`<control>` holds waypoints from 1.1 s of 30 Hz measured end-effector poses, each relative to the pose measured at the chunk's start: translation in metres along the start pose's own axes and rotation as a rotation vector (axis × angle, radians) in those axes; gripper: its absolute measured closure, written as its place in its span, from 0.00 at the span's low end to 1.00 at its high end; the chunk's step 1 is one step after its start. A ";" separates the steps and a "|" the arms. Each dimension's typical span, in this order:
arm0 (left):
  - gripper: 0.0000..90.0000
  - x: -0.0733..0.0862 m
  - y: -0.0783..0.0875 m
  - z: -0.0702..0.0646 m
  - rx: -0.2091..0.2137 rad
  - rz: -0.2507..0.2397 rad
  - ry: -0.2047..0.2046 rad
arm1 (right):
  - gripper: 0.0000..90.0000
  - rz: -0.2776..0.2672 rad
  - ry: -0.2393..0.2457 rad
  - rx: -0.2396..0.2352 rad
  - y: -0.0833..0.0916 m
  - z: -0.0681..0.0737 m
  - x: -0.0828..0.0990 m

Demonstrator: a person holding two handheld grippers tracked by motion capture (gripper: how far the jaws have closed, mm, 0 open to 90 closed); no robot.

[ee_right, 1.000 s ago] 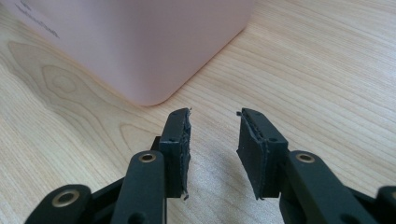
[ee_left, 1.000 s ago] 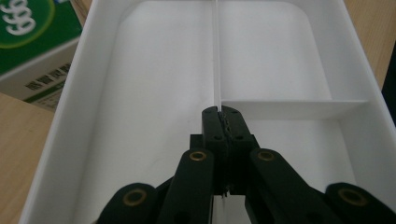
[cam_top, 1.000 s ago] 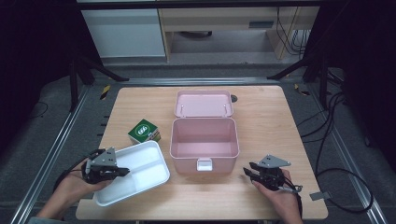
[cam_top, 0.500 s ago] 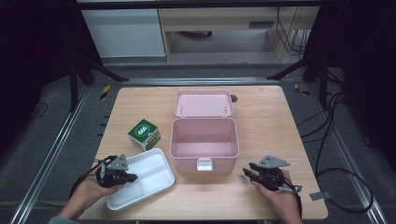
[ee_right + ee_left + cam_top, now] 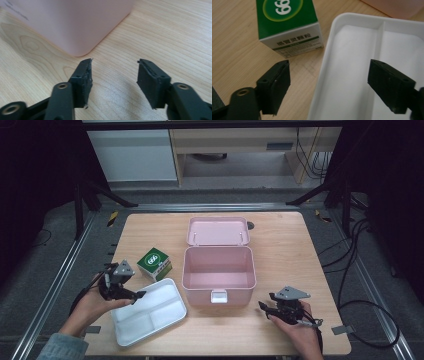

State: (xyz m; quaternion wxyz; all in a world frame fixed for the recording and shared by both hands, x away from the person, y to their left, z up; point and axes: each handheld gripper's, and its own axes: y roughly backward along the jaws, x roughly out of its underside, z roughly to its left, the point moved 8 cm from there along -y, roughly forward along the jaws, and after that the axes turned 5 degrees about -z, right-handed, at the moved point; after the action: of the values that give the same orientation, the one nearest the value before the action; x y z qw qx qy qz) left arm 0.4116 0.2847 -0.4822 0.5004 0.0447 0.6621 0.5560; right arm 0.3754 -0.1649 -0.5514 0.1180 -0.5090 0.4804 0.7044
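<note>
Fingers, left: I have the left gripper (image 5: 131, 296) released; jaws have just been opening, one either side of the tray rim, not pressing it.
Fingers, right: right gripper (image 5: 265, 307) parted, jaws just opened wider, bare wood between them.
Tray: white divided tray (image 5: 150, 316) lies at the table's (image 5: 280, 240) near-left edge.
Green box: green carton (image 5: 154, 263) just beyond the tray.
Pink case: pink box (image 5: 219, 275) open, mid-table, beside the tray.
</note>
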 end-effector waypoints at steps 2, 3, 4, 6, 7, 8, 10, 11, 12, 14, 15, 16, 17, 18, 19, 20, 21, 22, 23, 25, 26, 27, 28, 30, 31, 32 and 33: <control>0.13 -0.009 -0.003 0.010 -0.028 -0.004 0.017 | 0.44 -0.001 -0.005 0.010 0.000 -0.001 0.000; 0.12 -0.013 -0.005 0.015 -0.037 -0.007 0.037 | 0.42 -0.003 -0.006 0.014 0.000 -0.001 0.000; 0.10 -0.017 -0.006 0.019 -0.036 -0.015 0.066 | 0.41 -0.005 -0.009 0.016 0.000 -0.001 0.000; 0.09 -0.024 -0.010 0.028 -0.039 -0.015 0.094 | 0.40 -0.009 -0.009 0.018 0.000 -0.002 -0.001; 0.09 -0.024 -0.010 0.028 -0.039 -0.015 0.094 | 0.40 -0.009 -0.009 0.018 0.000 -0.002 -0.001; 0.09 -0.030 -0.016 0.034 -0.047 -0.008 0.110 | 0.39 -0.006 -0.010 0.017 0.000 -0.002 0.000; 0.08 -0.034 -0.023 0.039 -0.052 0.003 0.121 | 0.39 -0.006 -0.013 0.016 0.000 -0.002 0.000; 0.08 -0.035 -0.027 0.040 -0.052 0.008 0.125 | 0.39 -0.005 -0.014 0.015 0.000 -0.002 0.000; 0.08 -0.037 -0.030 0.041 -0.048 0.010 0.129 | 0.39 -0.005 -0.015 0.014 0.000 -0.002 0.000; 0.07 -0.039 -0.037 0.041 -0.041 0.013 0.137 | 0.39 -0.006 -0.014 0.010 0.000 -0.002 0.000; 0.07 -0.040 -0.041 0.040 -0.039 0.020 0.135 | 0.39 -0.006 -0.014 0.009 0.000 -0.002 0.000; 0.07 -0.040 -0.044 0.040 -0.036 0.029 0.130 | 0.39 -0.006 -0.015 0.007 0.000 -0.002 0.000; 0.07 -0.040 -0.047 0.040 -0.042 0.031 0.128 | 0.40 -0.005 -0.014 0.006 0.000 -0.002 0.000; 0.07 -0.041 -0.049 0.041 -0.046 0.027 0.132 | 0.40 -0.006 -0.013 0.004 0.000 -0.002 0.001; 0.07 -0.042 -0.051 0.041 -0.038 0.026 0.140 | 0.40 -0.005 -0.013 0.002 0.000 -0.002 0.001; 0.07 -0.042 -0.051 0.041 -0.038 0.026 0.140 | 0.40 -0.005 -0.013 0.001 0.000 -0.002 0.001; 0.07 -0.044 -0.056 0.040 -0.026 0.029 0.142 | 0.40 -0.004 -0.013 0.000 0.000 -0.002 0.001; 0.07 -0.044 -0.058 0.040 -0.029 0.032 0.138 | 0.41 -0.004 -0.011 -0.001 0.000 -0.001 0.001; 0.07 -0.044 -0.058 0.040 -0.029 0.032 0.138 | 0.41 -0.004 -0.011 -0.001 0.000 -0.001 0.001; 0.07 -0.046 -0.063 0.039 -0.028 0.033 0.142 | 0.41 -0.002 -0.007 -0.006 -0.001 -0.001 0.001; 0.07 -0.046 -0.068 0.039 -0.027 0.046 0.135 | 0.41 0.001 -0.008 -0.007 -0.001 0.000 0.001; 0.07 -0.046 -0.070 0.039 -0.031 0.053 0.133 | 0.41 0.000 -0.009 -0.008 -0.001 0.000 0.001; 0.07 -0.046 -0.072 0.040 -0.032 0.057 0.133 | 0.41 0.002 -0.011 -0.009 -0.001 0.001 0.002; 0.07 -0.045 -0.075 0.041 -0.032 0.064 0.141 | 0.42 0.005 -0.011 -0.011 -0.002 0.001 0.002; 0.08 -0.044 -0.077 0.041 -0.031 0.070 0.139 | 0.42 0.006 -0.011 -0.012 -0.002 0.001 0.002; 0.08 -0.043 -0.079 0.042 -0.030 0.075 0.141 | 0.42 0.007 -0.012 -0.014 -0.002 0.001 0.003; 0.08 -0.043 -0.081 0.043 -0.029 0.079 0.141 | 0.42 0.008 -0.013 -0.015 -0.002 0.001 0.003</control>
State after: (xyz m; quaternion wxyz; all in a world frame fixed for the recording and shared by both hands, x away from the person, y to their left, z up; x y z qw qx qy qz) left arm 0.5034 0.2573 -0.5138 0.4308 0.0243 0.6852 0.5868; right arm 0.3749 -0.1641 -0.5551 0.1145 -0.5035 0.4764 0.7117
